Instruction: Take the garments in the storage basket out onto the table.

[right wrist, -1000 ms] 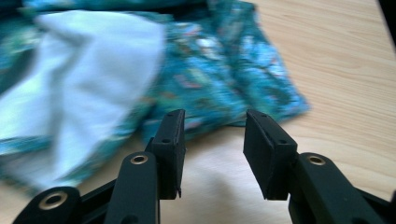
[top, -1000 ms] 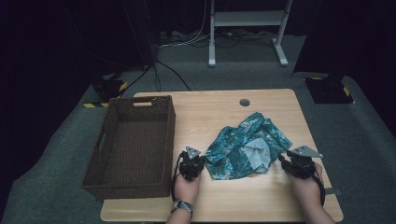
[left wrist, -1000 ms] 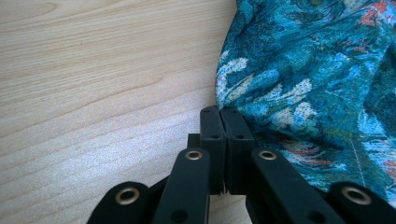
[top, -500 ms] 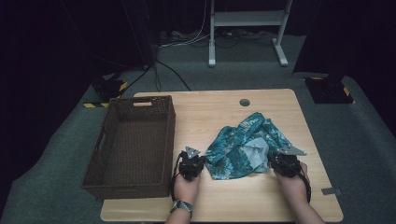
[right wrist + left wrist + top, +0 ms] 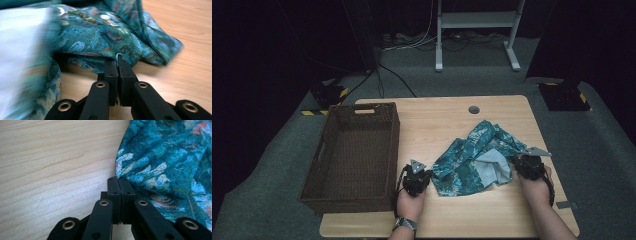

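Teal patterned cloth (image 5: 477,160), one crumpled piece with a pale inner side turned up near its right end, lies on the right half of the one wooden table (image 5: 437,125) in the high view. One brown woven basket (image 5: 354,155) stands on the table's left part, well apart from the cloth. Two grippers meet the cloth from the near side: the left gripper (image 5: 416,176) at its left edge, the right gripper (image 5: 528,165) at its right edge, each held in one of the person's two hands. One round hole (image 5: 473,109) sits in the tabletop beyond the cloth.

In the left gripper view, the left gripper (image 5: 121,180) has its two black jaws pressed together, and their tips pinch the cloth's (image 5: 170,162) edge where it bunches; the rest of the fabric spreads to the right over the bare table (image 5: 50,170).

In the right gripper view, the right gripper (image 5: 117,61) has just been closing; its two jaws now stand together with a small fold of the cloth's (image 5: 100,37) hem caught between their tips. The pale side of the fabric blurs at the left, and the table (image 5: 187,30) shows at the right.
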### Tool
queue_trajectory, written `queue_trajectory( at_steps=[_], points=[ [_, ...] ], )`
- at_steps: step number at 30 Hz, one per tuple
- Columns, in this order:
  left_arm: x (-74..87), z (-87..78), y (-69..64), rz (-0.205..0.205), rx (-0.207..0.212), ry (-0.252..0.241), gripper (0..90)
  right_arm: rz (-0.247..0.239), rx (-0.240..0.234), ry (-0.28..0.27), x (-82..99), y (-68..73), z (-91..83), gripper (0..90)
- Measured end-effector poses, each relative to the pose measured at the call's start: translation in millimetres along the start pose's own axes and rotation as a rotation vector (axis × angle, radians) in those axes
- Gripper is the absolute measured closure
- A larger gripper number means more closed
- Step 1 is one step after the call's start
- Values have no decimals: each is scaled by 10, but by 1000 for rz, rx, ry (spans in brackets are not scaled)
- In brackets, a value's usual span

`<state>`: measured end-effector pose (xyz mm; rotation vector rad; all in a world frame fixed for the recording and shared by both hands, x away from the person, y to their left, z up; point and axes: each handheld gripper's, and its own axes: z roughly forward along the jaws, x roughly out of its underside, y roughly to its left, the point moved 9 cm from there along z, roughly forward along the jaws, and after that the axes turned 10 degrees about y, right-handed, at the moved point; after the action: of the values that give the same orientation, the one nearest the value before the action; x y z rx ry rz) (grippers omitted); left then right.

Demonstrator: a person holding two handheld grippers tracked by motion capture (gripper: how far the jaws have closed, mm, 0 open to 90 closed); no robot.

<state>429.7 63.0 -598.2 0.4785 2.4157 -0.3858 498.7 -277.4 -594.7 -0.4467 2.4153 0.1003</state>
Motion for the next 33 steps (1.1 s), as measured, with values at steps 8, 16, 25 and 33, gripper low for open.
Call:
queue_trajectory(
  at_steps=[8,16,25,33],
  points=[
    [18,-18,10,-12,-6,-5,886,61,41,12,-24,-412,-45,864],
    [15,-15,9,-14,3,-5,878,71,19,-39,64,-274,-305,668],
    [14,-14,4,0,-9,-5,859,53,-95,-71,232,265,-544,583],
    [12,-14,6,-9,3,-6,856,41,-62,-66,311,297,-622,608]
  ],
)
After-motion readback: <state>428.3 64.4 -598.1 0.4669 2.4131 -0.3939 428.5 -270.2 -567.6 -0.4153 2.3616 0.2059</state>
